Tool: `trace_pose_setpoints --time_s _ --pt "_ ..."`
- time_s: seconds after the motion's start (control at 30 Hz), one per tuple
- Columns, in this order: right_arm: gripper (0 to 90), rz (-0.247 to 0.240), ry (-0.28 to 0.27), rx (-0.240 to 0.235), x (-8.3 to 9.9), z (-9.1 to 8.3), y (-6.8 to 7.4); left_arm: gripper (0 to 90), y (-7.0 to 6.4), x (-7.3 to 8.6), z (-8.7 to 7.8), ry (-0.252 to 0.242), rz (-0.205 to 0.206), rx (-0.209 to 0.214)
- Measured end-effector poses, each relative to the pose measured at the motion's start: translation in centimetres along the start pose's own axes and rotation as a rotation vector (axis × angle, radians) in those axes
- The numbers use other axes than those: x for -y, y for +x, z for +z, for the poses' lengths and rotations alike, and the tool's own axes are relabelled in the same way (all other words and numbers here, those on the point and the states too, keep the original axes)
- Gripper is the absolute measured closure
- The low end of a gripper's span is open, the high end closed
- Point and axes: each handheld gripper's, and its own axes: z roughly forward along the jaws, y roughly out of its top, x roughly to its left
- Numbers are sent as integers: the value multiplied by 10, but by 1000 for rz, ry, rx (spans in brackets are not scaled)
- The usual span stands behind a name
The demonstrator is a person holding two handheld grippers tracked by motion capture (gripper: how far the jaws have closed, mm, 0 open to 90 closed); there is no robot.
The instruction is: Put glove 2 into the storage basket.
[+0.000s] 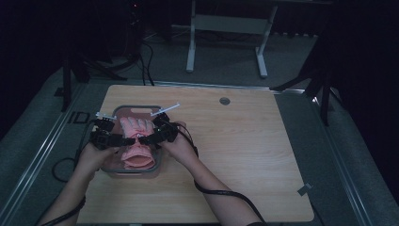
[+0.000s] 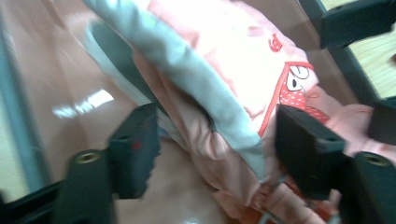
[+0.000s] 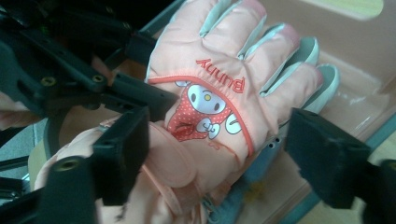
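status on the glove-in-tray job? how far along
Done: the pink glove already lies in the grey-rimmed tray at the table's left side. In hand: the left gripper and right gripper both straddle the glove near its cuff, jaws apart, neither visibly clamped. Left: apparently a grasp and whatever adjustment or lift follows; the glove's fingers point toward the tray's far end.

One pink glove (image 1: 137, 128) is plain to see, printed with one cartoon bunny (image 3: 205, 105) and one word in red. Its five fingers (image 3: 271, 56) count out in the right gripper view. A second pink glove may lie beneath it, though the folds are too bunched to tell. One tray (image 1: 136, 108) holds it. Two hand-held grippers, left (image 1: 123, 140) and right (image 1: 146, 138), and one worktop (image 1: 244, 150) with one round hole (image 1: 224, 100).
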Motion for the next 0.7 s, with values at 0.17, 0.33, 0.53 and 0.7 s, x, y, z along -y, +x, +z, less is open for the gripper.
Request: trace_pose_setpoints --time_s 0.17,0.33,0.53,0.7 --pt "143 -9 -10 -3 3 -8 -6 142 -10 -2 -8 -68 83 -107" --pt "141 -7 -26 -13 6 -18 -9 64 -15 -2 -19 -145 94 -107" --pt "141 -18 -41 -9 10 -33 -12 64 -28 -2 -32 -212 100 -88" --pt "141 -22 -53 -17 13 -45 -15 64 -54 -1 -37 -249 135 -40"
